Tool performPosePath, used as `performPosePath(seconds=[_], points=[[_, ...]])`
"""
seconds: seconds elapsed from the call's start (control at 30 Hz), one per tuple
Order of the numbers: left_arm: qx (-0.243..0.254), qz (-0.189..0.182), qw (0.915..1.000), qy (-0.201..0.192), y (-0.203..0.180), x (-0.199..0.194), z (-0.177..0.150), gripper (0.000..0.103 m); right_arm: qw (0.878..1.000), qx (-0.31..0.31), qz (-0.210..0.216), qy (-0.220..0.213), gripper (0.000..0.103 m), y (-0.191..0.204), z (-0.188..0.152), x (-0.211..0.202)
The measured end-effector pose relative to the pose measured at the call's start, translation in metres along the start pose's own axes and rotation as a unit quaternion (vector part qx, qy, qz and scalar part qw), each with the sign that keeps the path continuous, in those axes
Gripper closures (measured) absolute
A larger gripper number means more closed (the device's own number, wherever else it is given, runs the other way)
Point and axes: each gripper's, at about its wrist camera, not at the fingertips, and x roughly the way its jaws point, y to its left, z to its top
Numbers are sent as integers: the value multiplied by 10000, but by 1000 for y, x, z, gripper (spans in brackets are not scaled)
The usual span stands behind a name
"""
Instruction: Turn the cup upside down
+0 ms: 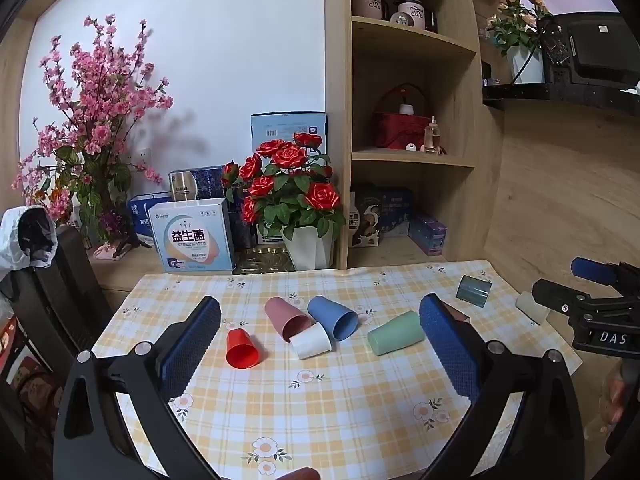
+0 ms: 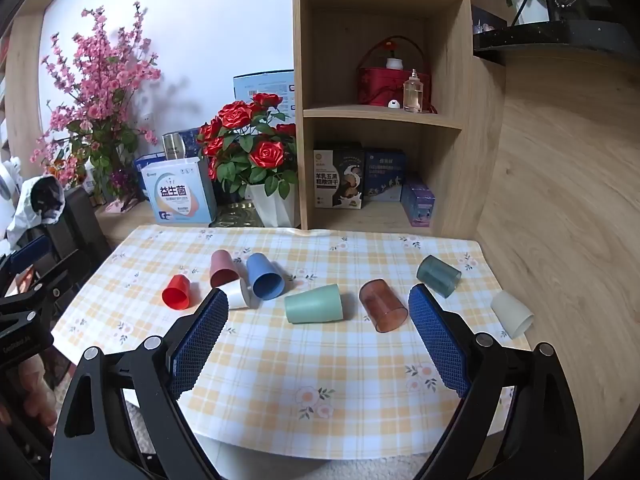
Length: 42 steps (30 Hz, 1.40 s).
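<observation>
Several cups lie on their sides on the checked tablecloth [image 2: 320, 360]: red [image 2: 177, 292], pink [image 2: 223, 268], white [image 2: 235, 295], blue [image 2: 264, 276], green [image 2: 314, 304], clear brown [image 2: 382, 306], clear grey [image 2: 439, 275] and cream [image 2: 512, 314] at the right edge. In the left wrist view the red [image 1: 241, 348], pink [image 1: 286, 318], white [image 1: 311, 341], blue [image 1: 333, 317], green [image 1: 396, 333] and grey [image 1: 474, 291] cups show. My left gripper [image 1: 320, 320] is open and empty above the near table. My right gripper [image 2: 318, 312] is open and empty, apart from the cups.
A rose pot [image 2: 272, 204], pink blossom plant [image 2: 100, 100] and boxes [image 2: 180, 194] stand behind the table. A wooden shelf unit [image 2: 380, 116] stands at the back right. A black chair [image 1: 60, 280] is at the left.
</observation>
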Motion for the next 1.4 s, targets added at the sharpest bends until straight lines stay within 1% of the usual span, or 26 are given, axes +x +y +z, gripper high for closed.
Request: performPosePath(seconds=[0.23, 0.5, 0.63, 1.4], points=[[10, -17, 10000, 6, 0, 0, 0, 6, 10000, 2, -25, 18, 14, 1, 0, 0], [6, -15, 10000, 13, -1, -1, 0, 6, 10000, 31, -62, -13, 14, -9, 4, 0], [2, -6, 10000, 12, 1, 0, -2, 6, 9999, 65, -131, -51, 14, -6, 0, -1], [-36, 3, 10000, 48, 5, 2, -5, 6, 9998, 72, -149, -52, 14, -6, 0, -2]])
